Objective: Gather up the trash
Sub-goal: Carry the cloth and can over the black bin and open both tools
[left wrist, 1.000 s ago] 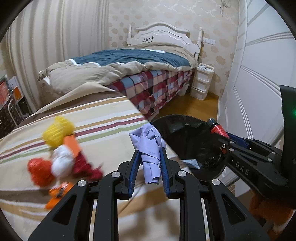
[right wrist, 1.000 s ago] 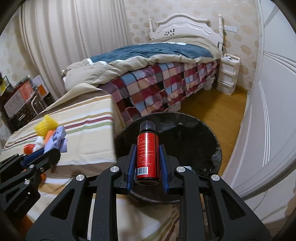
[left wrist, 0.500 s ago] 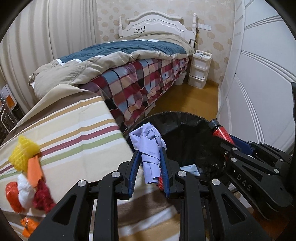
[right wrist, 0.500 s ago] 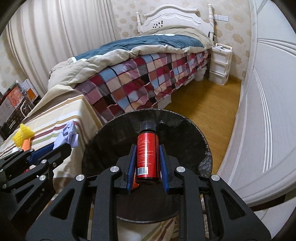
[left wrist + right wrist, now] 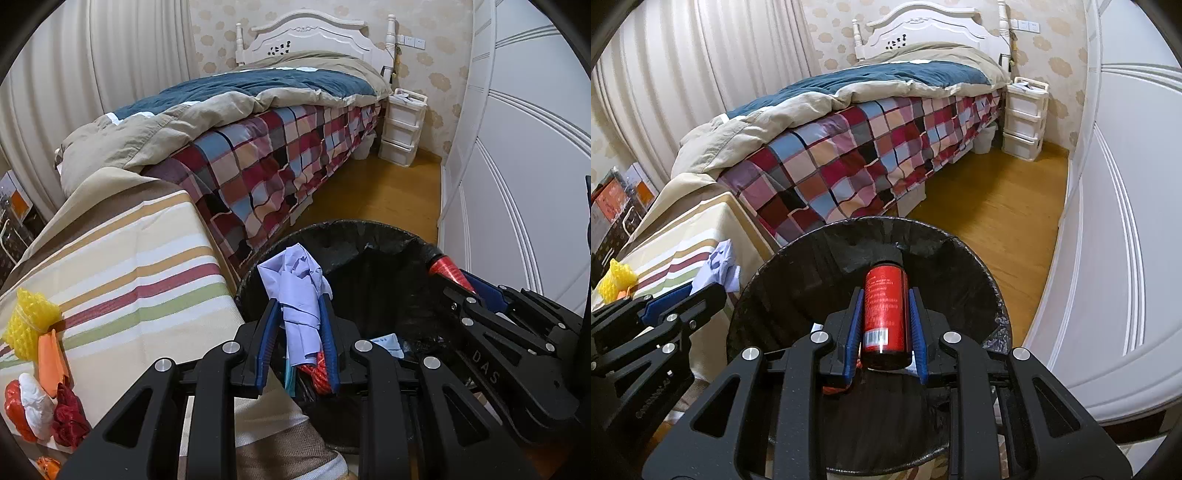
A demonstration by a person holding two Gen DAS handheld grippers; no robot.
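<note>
My left gripper [image 5: 299, 314] is shut on a crumpled lilac paper [image 5: 299, 291], held above the near left rim of the black-lined trash bin [image 5: 343, 236]. My right gripper [image 5: 884, 299] is shut on a red bottle [image 5: 885, 306] with a black cap, lying along the fingers over the bin's [image 5: 960, 254] opening. In the left wrist view the right gripper [image 5: 458, 284] reaches in from the right with the red bottle [image 5: 445, 267]. In the right wrist view the left gripper [image 5: 701, 291] shows at the left with the lilac paper [image 5: 720, 266]. Scraps lie in the bin's bottom.
A striped tablecloth [image 5: 129, 266] covers the table at left, with yellow foam netting [image 5: 29, 325], an orange piece and red and white scraps [image 5: 40, 410] on it. Behind stand a bed with a checked cover [image 5: 277, 158], a white drawer unit [image 5: 402, 129] and a white wardrobe [image 5: 517, 166] at right.
Both grippers have moved right and down from above the table's edge to over the bin, each keeping its load. The bin now fills more of both views.
</note>
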